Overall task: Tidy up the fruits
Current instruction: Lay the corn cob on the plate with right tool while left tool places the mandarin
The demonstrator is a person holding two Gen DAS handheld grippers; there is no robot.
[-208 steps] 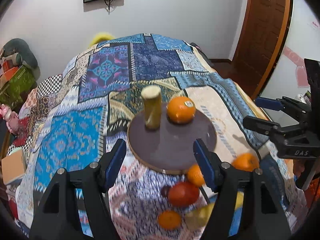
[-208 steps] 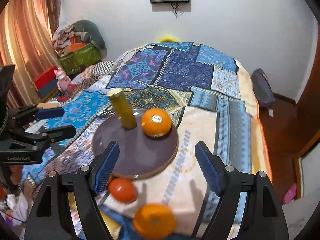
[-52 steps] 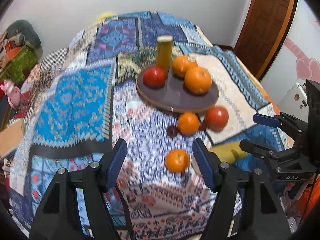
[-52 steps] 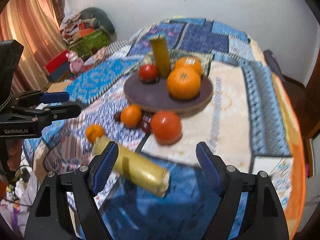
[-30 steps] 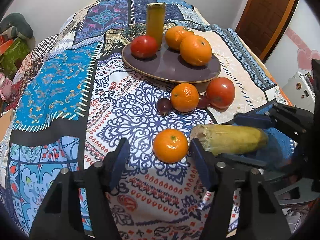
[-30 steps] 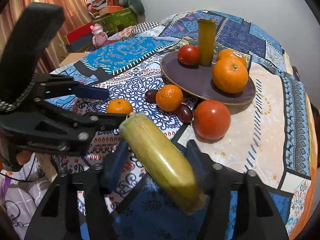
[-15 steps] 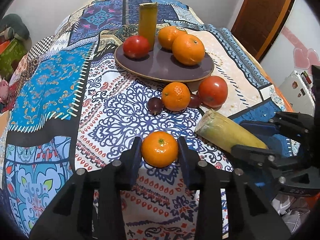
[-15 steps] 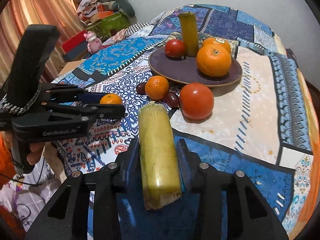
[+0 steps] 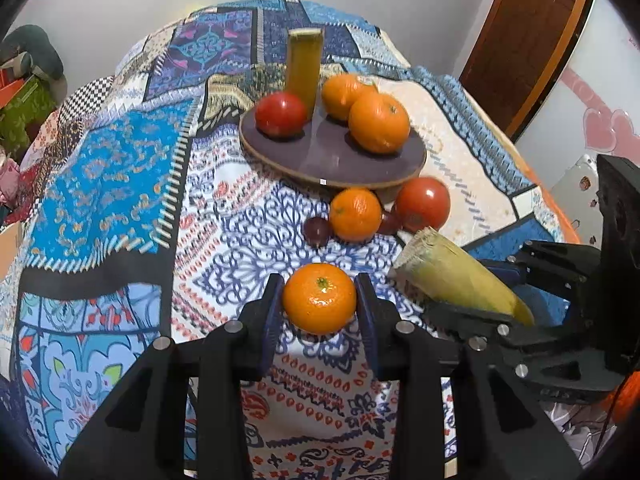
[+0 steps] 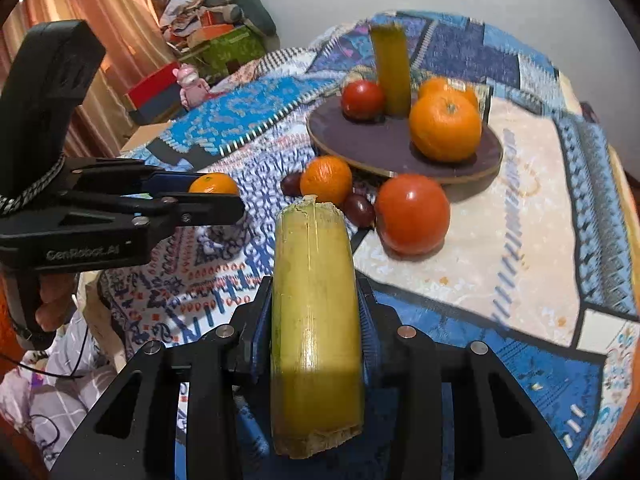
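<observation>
My left gripper (image 9: 319, 304) is shut on a small orange (image 9: 319, 298), held above the patterned cloth; that orange also shows in the right wrist view (image 10: 213, 184). My right gripper (image 10: 316, 312) is shut on a yellow-green sugarcane piece (image 10: 315, 320), which also shows in the left wrist view (image 9: 456, 280). The dark round plate (image 9: 332, 160) holds a tomato (image 9: 281, 114), two oranges (image 9: 378, 122) and an upright cane piece (image 9: 303, 66). In front of the plate lie an orange (image 9: 354, 215), a tomato (image 9: 423, 204) and dark plums (image 9: 317, 231).
A patchwork cloth (image 9: 100, 184) covers the bed or table. A brown door (image 9: 528, 36) stands at the right. Boxes, a pink toy (image 10: 190, 84) and curtains are at the left. The cloth's front edge drops off just below the grippers.
Both grippers have closed: the left on the small orange, the right on the cane piece. Both now hold their items slightly raised and nearer the plate.
</observation>
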